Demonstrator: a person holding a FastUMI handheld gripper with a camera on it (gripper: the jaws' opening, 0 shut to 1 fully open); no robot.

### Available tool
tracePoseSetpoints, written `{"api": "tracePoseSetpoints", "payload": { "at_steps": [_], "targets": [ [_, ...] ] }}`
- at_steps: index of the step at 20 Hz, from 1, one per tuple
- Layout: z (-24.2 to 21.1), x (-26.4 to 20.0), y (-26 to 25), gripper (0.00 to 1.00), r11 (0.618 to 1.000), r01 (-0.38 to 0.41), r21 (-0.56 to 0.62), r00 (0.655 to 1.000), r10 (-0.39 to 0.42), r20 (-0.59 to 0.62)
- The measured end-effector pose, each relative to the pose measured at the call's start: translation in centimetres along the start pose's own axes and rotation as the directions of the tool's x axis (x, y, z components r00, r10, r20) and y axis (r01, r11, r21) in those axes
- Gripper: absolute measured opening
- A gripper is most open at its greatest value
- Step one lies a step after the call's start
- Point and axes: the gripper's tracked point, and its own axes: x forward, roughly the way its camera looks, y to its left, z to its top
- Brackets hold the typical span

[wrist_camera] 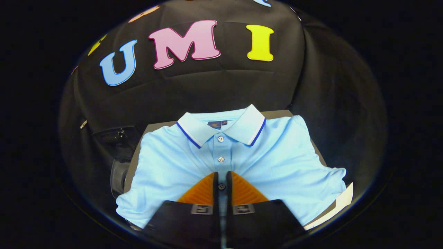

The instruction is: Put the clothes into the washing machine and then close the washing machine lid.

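Shirt [270,162] is being pinched at its placket by the nearly closed gripper [221,178], apparently readied for lifting.

The shirt [242,162] lies flat on the table [277,113], collar [221,126] farthest, under the nearly closed jaws.

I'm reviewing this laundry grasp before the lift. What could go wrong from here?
1. The gripper fingers stand nearly together over the button placket of the light blue polo shirt; they may pinch only a thin fold, or a button, and slip.
2. The shirt lies spread flat, sleeves out, so when lifted it could drape and snag on the table edge.
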Motion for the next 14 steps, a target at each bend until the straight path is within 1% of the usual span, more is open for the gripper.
{"api": "tracePoseSetpoints", "payload": {
  "at_steps": [1,2,5,7,12,14],
  "targets": [
    [-0.15,-0.03,0.11,0.05,1.0,-0.001,0.014,1.0,0.001,-0.001],
    [-0.12,-0.11,0.17,0.05,1.0,-0.003,0.025,1.0,0.003,0.001],
    [-0.09,-0.15,0.15,0.06,1.0,0.005,0.001,1.0,-0.005,0.023],
    [0.14,-0.15,0.23,0.05,0.999,0.012,-0.04,0.999,-0.01,0.047],
    [0.18,-0.35,0.27,0.05,1.0,0.014,-0.019,0.997,-0.012,0.072],
    [0.61,-0.42,0.3,0.05,0.999,0.024,-0.043,0.996,-0.02,0.086]
  ]
}}
